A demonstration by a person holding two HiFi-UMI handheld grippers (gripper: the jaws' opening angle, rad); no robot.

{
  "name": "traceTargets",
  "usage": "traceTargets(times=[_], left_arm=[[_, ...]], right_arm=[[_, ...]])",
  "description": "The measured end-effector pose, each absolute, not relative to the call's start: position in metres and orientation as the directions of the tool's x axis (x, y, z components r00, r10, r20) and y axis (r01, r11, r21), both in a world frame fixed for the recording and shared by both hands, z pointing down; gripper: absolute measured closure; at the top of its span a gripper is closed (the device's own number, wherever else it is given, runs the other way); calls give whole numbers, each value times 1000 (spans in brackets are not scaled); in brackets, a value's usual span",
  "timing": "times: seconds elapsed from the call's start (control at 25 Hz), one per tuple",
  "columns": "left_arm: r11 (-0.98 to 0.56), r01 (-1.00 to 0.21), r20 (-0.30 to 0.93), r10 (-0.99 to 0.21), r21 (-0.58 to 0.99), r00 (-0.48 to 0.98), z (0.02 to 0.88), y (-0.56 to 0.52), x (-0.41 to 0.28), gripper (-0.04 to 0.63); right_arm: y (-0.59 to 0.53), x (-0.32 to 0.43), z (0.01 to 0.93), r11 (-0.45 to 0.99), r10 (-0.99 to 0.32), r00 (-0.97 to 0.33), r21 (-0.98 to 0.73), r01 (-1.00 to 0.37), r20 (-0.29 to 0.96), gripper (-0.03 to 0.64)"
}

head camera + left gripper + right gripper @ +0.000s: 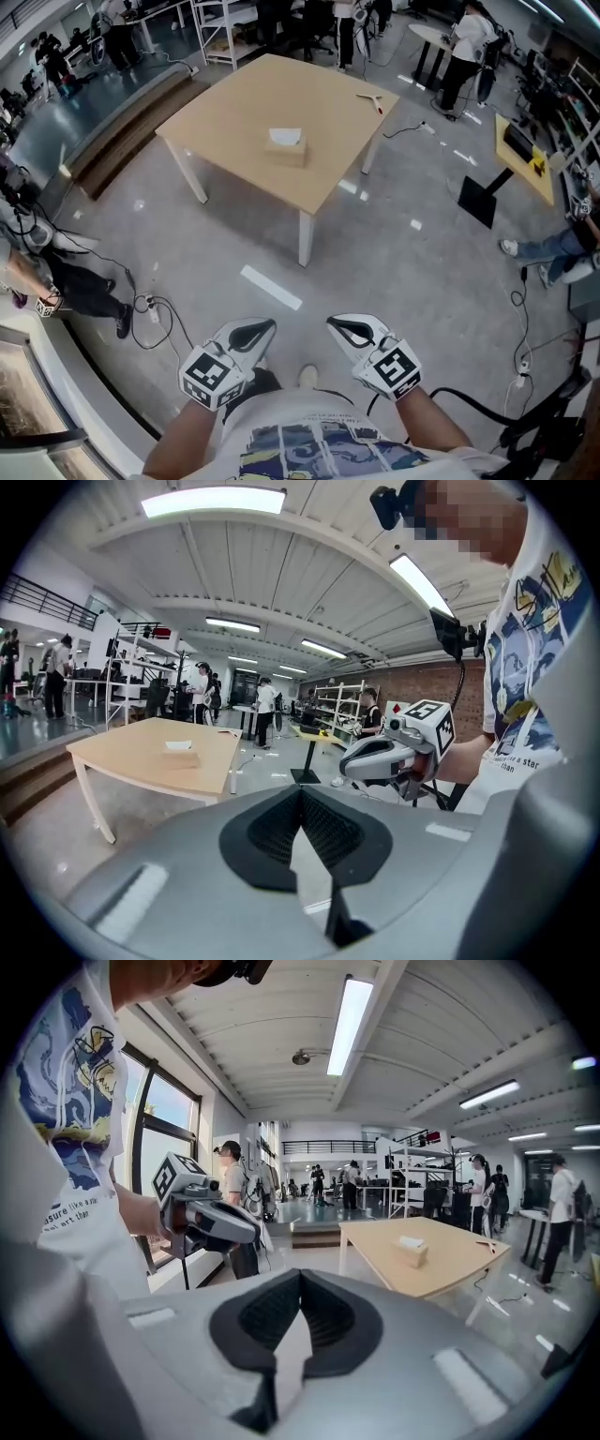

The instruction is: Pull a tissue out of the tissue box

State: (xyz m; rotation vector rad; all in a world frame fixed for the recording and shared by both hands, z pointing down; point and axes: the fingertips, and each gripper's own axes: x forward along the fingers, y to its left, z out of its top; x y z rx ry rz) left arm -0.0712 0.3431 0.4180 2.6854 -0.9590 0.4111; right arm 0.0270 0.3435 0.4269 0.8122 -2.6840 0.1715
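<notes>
Tissue box (285, 150) sits roughly in the middle of the light wooden desk (225, 112), well in from every edge, with a white tissue (285, 136) poking up out of its top. Only other thing on the desk is a small tool with a red bit (371, 99), lying by the far right corner.

Both grippers are nowhere near the box. They're held low over the grey floor (394, 244), right in front of the person's shirt, side by side and pointing toward the desk. Left gripper (266, 326): fingers together, tips meeting, nothing between them. Right gripper (334, 324): same deal, fingers closed tip to tip and empty.

Each gripper view shows the other gripper off to the side with its marker cube, and the desk with the box further out. A white strip of tape (272, 287) lies on the floor between the grippers and the desk's near corner. A few people stand around the edges of the room.
</notes>
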Motion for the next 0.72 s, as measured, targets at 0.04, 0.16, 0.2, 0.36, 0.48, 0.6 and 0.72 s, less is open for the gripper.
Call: traceTargets(times=[0.04,0.16,0.2,0.36,0.48,0.6,0.72], left_arm=[[-747,-650,354,-574,143,738,420,341,-70,592],[-739,-657,367,-577,145,730,421,341,-66,592],[-737,-659,370,-576,150,729,422,339,-65,592],[-740,-651,380,-560,170,736,428,323,-65,592],[-752,-638,373,-551,167,747,428,299,-68,592],[-771,-615,353,-535,169,768,427,267,-71,592],[-793,-587,332,-516,164,790,418,233,-79,592]], right_arm=[[342,28,429,832,-514,-784,-22,-555,348,614],[341,31,431,838,-498,-791,-37,-544,356,614],[340,32,432,840,-493,-792,-40,-541,360,614],[324,33,436,834,-494,-787,-55,-549,369,614],[303,29,435,826,-506,-778,-48,-561,372,614],[275,24,433,810,-530,-757,-37,-586,381,614],[246,10,425,802,-546,-744,-14,-596,385,614]])
